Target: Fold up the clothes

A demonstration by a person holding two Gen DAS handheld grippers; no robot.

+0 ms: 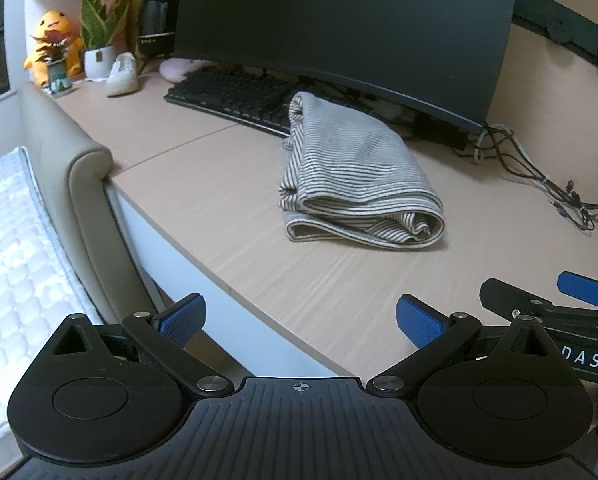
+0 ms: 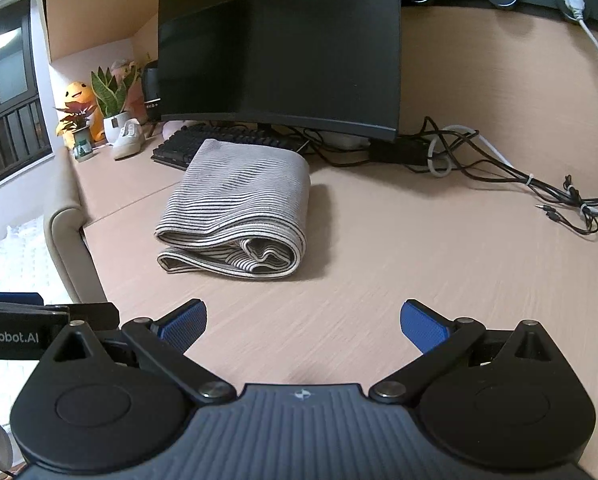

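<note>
Both grippers are off the cloth: my left gripper (image 1: 301,322) has its blue pads spread wide with nothing between them, and my right gripper (image 2: 303,322) is spread just as wide, also empty. The striped garment (image 2: 239,208) sits folded in a thick bundle on the desk (image 2: 379,248), in front of both tools, its far end lying on the keyboard (image 1: 227,92) under the monitor (image 2: 279,48). It looks about done to me, so the risk now is undoing it: catch only the top layer at that loose rolled near edge and the stack slides open. Push it further and it rides deeper over the keys or toward the cables (image 2: 539,192) on the right. I can't see the garment's far side or underside, nor count its folds, and what garment it is I can't tell.
</note>
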